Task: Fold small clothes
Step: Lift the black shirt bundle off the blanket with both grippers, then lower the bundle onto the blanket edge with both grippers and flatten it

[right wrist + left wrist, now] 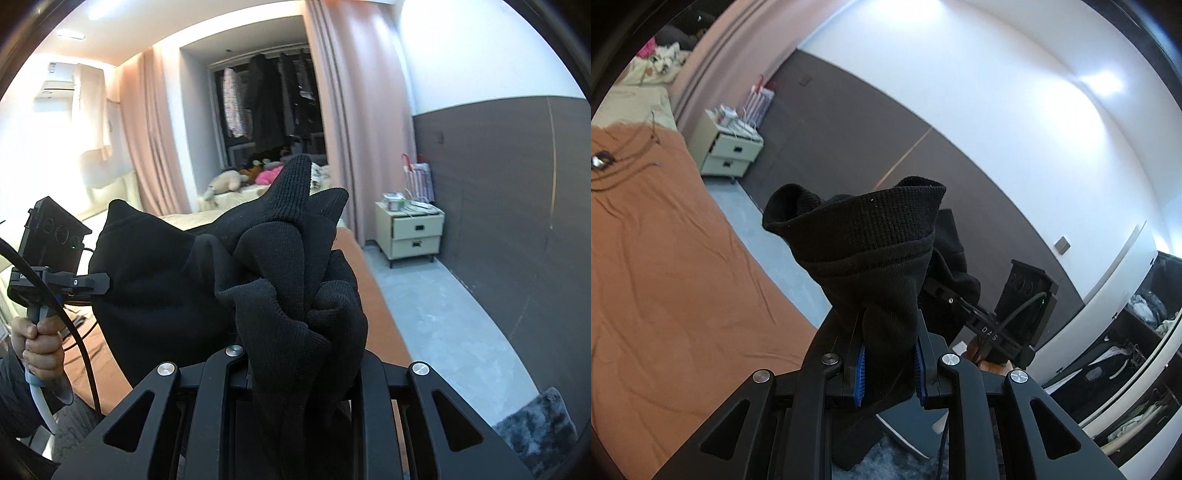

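Left gripper (889, 363), right gripper (301, 354) both clamp black garment (871, 236), ribbed cuff pointing up.

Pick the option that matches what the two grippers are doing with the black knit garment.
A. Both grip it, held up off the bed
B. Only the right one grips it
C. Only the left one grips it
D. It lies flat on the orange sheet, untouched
A: the left gripper and the right gripper each have their jaws clamped on the black knit garment, which hangs between them above the orange sheet.
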Demonstrator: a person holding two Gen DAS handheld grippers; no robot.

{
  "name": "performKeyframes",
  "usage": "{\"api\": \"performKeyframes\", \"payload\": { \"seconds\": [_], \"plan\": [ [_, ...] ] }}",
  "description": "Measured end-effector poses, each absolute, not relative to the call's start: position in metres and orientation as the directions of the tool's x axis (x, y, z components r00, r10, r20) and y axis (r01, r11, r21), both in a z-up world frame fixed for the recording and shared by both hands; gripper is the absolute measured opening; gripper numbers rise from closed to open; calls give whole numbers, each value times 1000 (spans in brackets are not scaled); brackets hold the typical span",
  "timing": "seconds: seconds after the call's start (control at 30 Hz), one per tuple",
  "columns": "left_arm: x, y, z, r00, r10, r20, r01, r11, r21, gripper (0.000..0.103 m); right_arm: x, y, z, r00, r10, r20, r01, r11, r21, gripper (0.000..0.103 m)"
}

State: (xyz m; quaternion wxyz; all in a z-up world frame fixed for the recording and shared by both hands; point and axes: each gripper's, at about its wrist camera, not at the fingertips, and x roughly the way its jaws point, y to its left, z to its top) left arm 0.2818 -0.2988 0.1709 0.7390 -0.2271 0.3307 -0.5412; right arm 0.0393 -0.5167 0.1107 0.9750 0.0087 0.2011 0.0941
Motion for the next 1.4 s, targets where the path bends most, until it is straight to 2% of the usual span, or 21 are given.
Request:
{"api": "performKeyframes", "payload": {
  "seconds": [0.27, 0.6, 0.9, 1.3, 1.4],
  "plan": [
    [317, -353, 135, 113, -959, -261, 592, 275, -757, 21, 48, -523, 95, 900, 120, -419, -99, 992, 72, 16],
    [374, -384, 81, 118, -929, -350, 527, 357, -771, 21, 101, -506, 65, 868, 90, -488, -33, 992, 125, 16],
    [432, -380, 51, 152, -895, -419, 476, 438, -763, 21, 170, -497, 60, 826, 67, -559, 18, 989, 145, 16],
    [477, -362, -4, 127, -883, -452, 361, 466, -808, 21, 225, -534, 46, 763, 75, -642, 30, 988, 151, 16],
    [486, -356, -21, 141, -839, -526, 306, 542, -783, 24, 242, -542, 38, 761, 95, -642, 46, 979, 199, 19]
  ]
}}
